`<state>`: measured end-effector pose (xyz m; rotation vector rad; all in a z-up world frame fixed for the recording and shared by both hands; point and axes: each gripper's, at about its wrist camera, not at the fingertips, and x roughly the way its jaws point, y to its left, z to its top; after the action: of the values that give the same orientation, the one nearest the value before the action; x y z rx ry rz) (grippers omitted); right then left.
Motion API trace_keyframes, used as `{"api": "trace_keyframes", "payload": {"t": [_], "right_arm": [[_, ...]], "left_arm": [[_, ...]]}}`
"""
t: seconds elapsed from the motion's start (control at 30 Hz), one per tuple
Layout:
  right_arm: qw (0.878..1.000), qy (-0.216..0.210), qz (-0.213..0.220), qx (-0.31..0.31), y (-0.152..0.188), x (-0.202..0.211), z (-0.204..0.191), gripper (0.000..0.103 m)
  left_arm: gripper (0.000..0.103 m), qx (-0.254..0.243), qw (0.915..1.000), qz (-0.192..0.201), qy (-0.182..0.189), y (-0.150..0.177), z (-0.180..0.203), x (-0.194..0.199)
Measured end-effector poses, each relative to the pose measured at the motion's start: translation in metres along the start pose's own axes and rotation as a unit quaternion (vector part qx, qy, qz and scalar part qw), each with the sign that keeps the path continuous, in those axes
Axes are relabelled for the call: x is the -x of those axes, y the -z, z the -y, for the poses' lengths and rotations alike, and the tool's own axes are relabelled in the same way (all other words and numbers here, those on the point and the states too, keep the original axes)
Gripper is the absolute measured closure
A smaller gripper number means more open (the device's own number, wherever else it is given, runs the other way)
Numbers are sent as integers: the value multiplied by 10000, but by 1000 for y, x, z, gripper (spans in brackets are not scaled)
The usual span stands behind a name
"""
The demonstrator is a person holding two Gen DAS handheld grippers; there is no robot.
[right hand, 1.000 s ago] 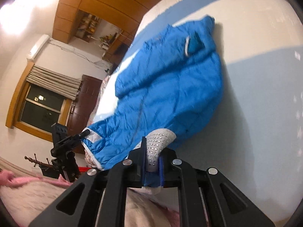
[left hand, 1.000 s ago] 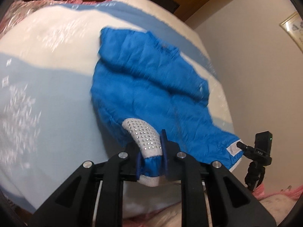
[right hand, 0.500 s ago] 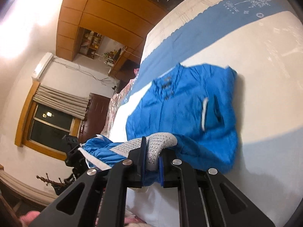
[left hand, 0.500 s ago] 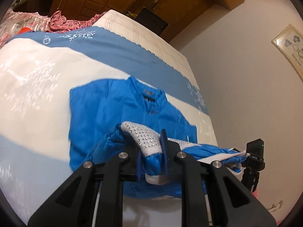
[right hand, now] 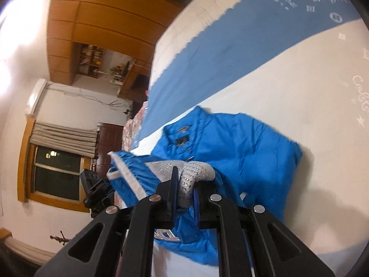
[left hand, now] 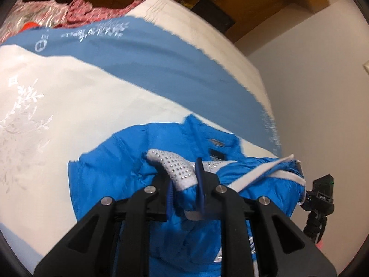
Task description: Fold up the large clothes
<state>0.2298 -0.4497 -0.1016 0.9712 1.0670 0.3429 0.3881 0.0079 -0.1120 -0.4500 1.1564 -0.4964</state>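
While both grippers (left (left hand: 185, 180), right (right hand: 184, 190)) clench the jacket (right hand: 242, 147) hem, lay it level in 1 sweep onto the collar.

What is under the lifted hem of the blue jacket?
The rest of the blue jacket, collar up, lies under the raised hem on the blue-and-white bedspread. Bedspread beneath the jacket is hidden.

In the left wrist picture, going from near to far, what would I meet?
Left hand-held gripper clamped on the jacket hem → blue jacket → white band of bedspread → blue band → pink bedding.
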Motion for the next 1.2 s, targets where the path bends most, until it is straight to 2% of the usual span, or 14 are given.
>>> {"api": "trace_keyframes", "payload": {"t": [0.27,0.43,0.5,0.53,0.6,0.63,0.67,0.7,0.83,0.97,1.03,1.1,1.17,1.2], "right_arm": [[9984,242,-210,-475,-26,-41,44,92],[9987,329,-238,-322,-22,-37,43,87],[9990,319,-232,-195,-19,-30,37,84],[9992,281,-240,-147,-17,-26,34,80],[9995,275,-159,-7,-13,-16,28,58],[9995,307,-86,77,-11,-10,25,42],[9994,301,-41,191,-9,-4,22,42],[9993,245,-47,269,-5,2,19,42],[9956,700,-100,609,18,10,12,42],[9891,1141,-278,883,39,-2,12,42],[9854,1328,-345,1010,48,-12,11,43],[9789,1634,-319,1182,52,-20,8,53],[9695,2021,-263,1362,52,-25,1,83],[9690,2020,-227,1403,53,-24,-3,88]], "left_arm": [[85,353,9981,-472,-159,-17,-34,-59],[82,327,9977,-593,-102,-18,-35,-57],[77,305,9977,-610,-45,-18,-33,-48],[75,272,9977,-618,37,-16,-31,-40],[66,189,9980,-593,92,-13,-28,-28],[61,132,9984,-551,90,-10,-27,-19],[47,70,9988,-491,50,-6,-26,-9],[43,3,9991,-432,14,-2,-26,-3],[43,-471,9965,-250,-646,23,-28,23],[43,-810,9893,-396,-1149,53,-27,14],[46,-888,9880,-393,-1202,64,-25,10],[70,-953,9864,-344,-1295,71,-19,5],[89,-1003,9864,-273,-1274,75,-12,3],[93,-1031,9859,-225,-1301,75,-9,4]]}}
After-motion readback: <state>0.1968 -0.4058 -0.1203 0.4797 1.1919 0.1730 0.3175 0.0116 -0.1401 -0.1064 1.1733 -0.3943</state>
